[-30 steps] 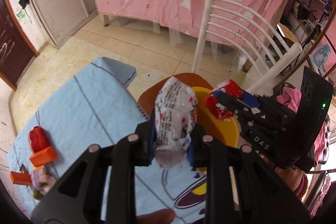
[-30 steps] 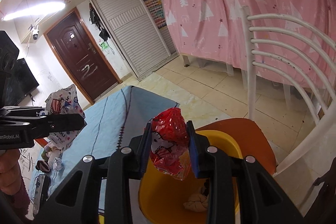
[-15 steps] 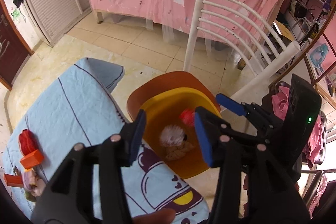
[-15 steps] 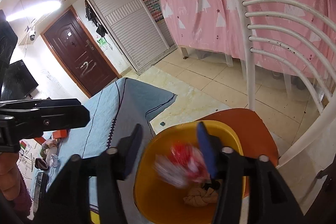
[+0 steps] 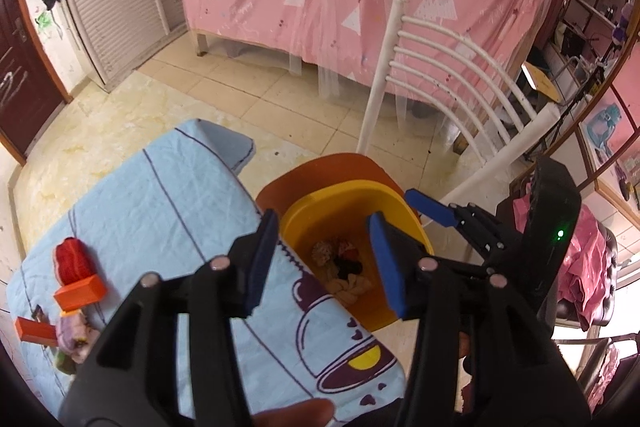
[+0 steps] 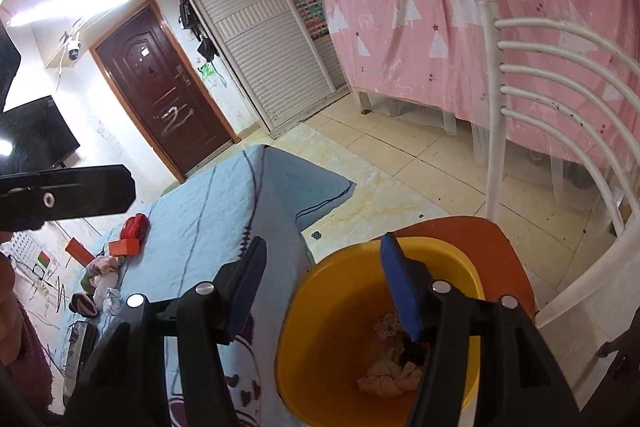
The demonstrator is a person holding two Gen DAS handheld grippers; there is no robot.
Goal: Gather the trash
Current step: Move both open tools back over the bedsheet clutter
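Left gripper (image 5: 324,259): jaws apart, having just opened, with nothing between the pads. Right gripper (image 6: 322,287): jaws likewise apart, just opened, and empty. Both sets stand over the mouth of the yellow bin (image 5: 304,219), which appears the reason for the pose: the release is made directly above the container so that trash drops in rather than beside it.

The trash (image 5: 344,263) lies at the bottom of the bin, below and beyond the jaws (a crumpled heap; single pieces are hard to tell apart). The bin stands on the seat of a chair (image 5: 452,67), close against the edge of the worktop (image 5: 160,195), presumably to keep the carry short.

Both grippers tilt downward toward the bin, the left more steeply; the right one shows in the left view just beside the left jaws.

Further scraps (image 5: 76,279) lie on the worktop, well off to the left of the jaws, so collection is judged unfinished.
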